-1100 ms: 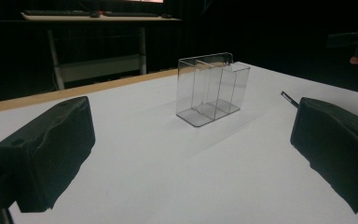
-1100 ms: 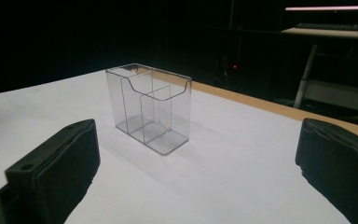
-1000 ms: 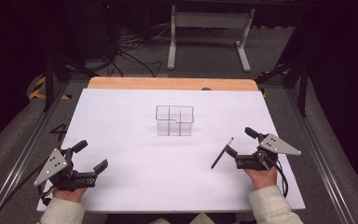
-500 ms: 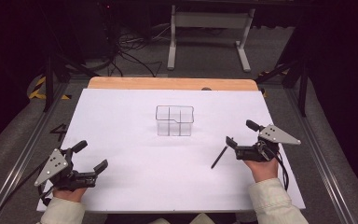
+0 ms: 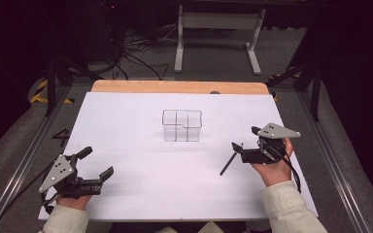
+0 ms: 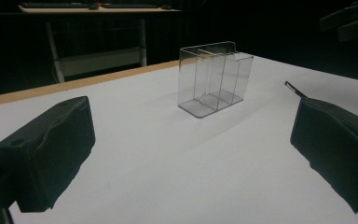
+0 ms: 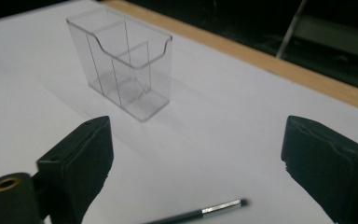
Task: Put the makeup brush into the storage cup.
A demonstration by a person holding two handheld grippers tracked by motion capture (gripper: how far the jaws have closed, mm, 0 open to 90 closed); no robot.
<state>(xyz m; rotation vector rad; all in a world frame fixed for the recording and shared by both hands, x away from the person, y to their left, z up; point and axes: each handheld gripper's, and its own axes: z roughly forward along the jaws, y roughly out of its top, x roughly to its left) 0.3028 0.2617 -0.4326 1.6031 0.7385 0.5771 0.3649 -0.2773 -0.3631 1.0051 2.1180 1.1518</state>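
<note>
From the high view, a white sheet point(image 5: 141, 141) covered the table, leaving a strip of bare wood point(image 5: 175, 87) along the far edge. A clear box point(image 5: 181, 125) with compartments stood upright near the middle. A thin dark brush point(image 5: 227, 164) lay toward the right edge, just beside the right gripper point(image 5: 244, 144), whose jaws stood spread. The left gripper point(image 5: 96, 162) rested near the near left corner, jaws also spread and nothing between them. Beyond the table, the floor was dark, with cables point(image 5: 126, 56) and a grey stand point(image 5: 216, 34).

In the left gripper view, the box point(image 6: 214, 77) stood between the spread jaws, well off, and the brush tip point(image 6: 294, 89) showed at the right jaw. A desk point(image 6: 98, 8) stood in the dark room.

In the right gripper view, the brush point(image 7: 200, 213) lay low between the wide jaws, the box point(image 7: 121, 60) farther off.
</note>
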